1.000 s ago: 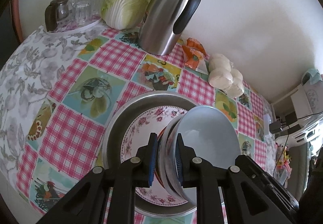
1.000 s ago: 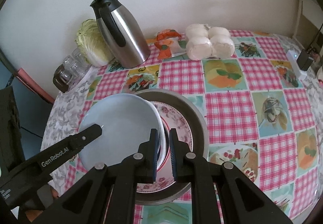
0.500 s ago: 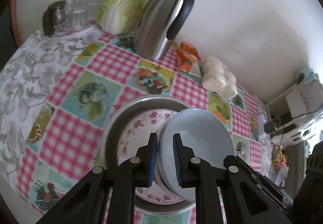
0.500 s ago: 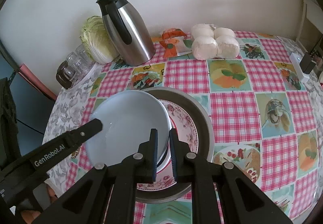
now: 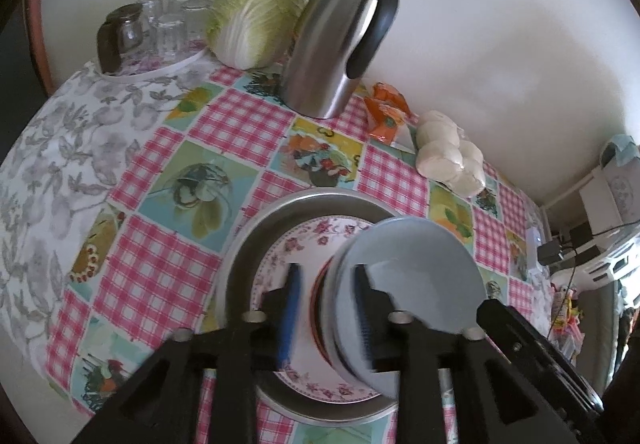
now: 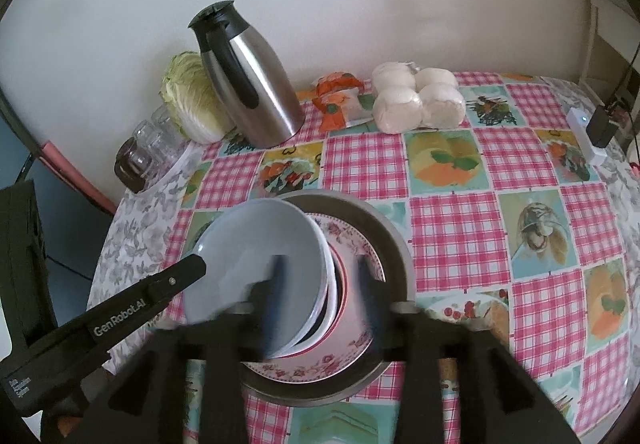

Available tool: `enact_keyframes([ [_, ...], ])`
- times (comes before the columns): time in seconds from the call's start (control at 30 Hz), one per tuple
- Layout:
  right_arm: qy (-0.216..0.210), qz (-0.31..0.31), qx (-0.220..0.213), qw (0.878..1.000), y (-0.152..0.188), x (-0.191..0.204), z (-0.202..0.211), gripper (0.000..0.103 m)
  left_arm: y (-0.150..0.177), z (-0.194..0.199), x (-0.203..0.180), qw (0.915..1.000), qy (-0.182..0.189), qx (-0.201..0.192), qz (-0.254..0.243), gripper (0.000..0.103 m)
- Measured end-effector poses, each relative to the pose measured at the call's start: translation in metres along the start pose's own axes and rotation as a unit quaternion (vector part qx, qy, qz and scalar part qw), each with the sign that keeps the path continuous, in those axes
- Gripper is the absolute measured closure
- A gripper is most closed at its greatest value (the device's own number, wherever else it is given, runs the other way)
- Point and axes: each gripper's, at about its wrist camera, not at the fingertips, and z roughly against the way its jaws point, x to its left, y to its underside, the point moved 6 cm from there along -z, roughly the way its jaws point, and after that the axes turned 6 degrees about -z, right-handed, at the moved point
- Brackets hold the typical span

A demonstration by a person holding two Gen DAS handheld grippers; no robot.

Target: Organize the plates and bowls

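Observation:
A pale blue bowl [image 5: 416,276] [image 6: 256,248] sits stacked in a red-rimmed bowl [image 6: 334,296], on a floral plate [image 5: 304,248] [image 6: 352,244] inside a grey metal pan [image 5: 256,244] [image 6: 384,228]. My left gripper [image 5: 326,308] is open, its fingers blurred on either side of the bowls' left rim. My right gripper [image 6: 320,284] is open too, its blurred fingers straddling the bowls' right rim. The left gripper's finger [image 6: 176,276] shows in the right wrist view.
A steel thermos jug [image 5: 340,40] [image 6: 248,76], a cabbage [image 5: 256,8], a tray of glasses [image 5: 156,28], an orange packet [image 5: 384,112] and bagged white buns [image 5: 448,152] [image 6: 416,100] stand along the wall. A charger [image 6: 592,132] lies at the right edge.
Both grippers have opened from their hold on the bowls' rims. The stacked bowls now rest on the floral plate, and both views have drawn back slightly.

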Motion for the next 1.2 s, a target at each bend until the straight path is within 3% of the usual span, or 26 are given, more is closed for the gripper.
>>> enact_keyframes([
  [0.03,0.002,0.000,-0.001,1.000,0.000,0.000,0.000,0.041,0.000,0.001,0.002,1.0000,-0.006,-0.001,0.001,0.050],
  [0.2,0.007,0.010,-0.003,1.000,-0.001,0.000,-0.001,0.027,-0.003,0.007,0.012,0.9996,-0.024,-0.007,0.009,0.035],
  [0.27,0.008,0.015,-0.004,1.000,-0.001,0.001,-0.002,0.026,-0.003,0.007,0.015,0.9993,-0.037,-0.007,0.009,0.032],
  [0.37,0.013,0.020,-0.007,1.000,0.000,0.002,-0.003,0.011,-0.003,0.008,0.019,0.9988,-0.047,-0.009,0.009,0.028],
  [0.6,0.025,0.033,-0.011,0.999,0.002,0.003,-0.004,0.008,-0.007,0.011,0.030,0.9964,-0.078,-0.029,0.017,0.000],
  [0.73,0.033,0.042,-0.014,0.998,0.005,0.004,-0.002,0.008,-0.008,0.016,0.036,0.9937,-0.103,-0.043,0.009,0.000],
  [1.2,0.046,0.062,-0.031,0.997,0.029,0.000,0.016,0.007,0.006,0.038,0.042,0.9930,-0.094,-0.071,0.001,0.000],
])
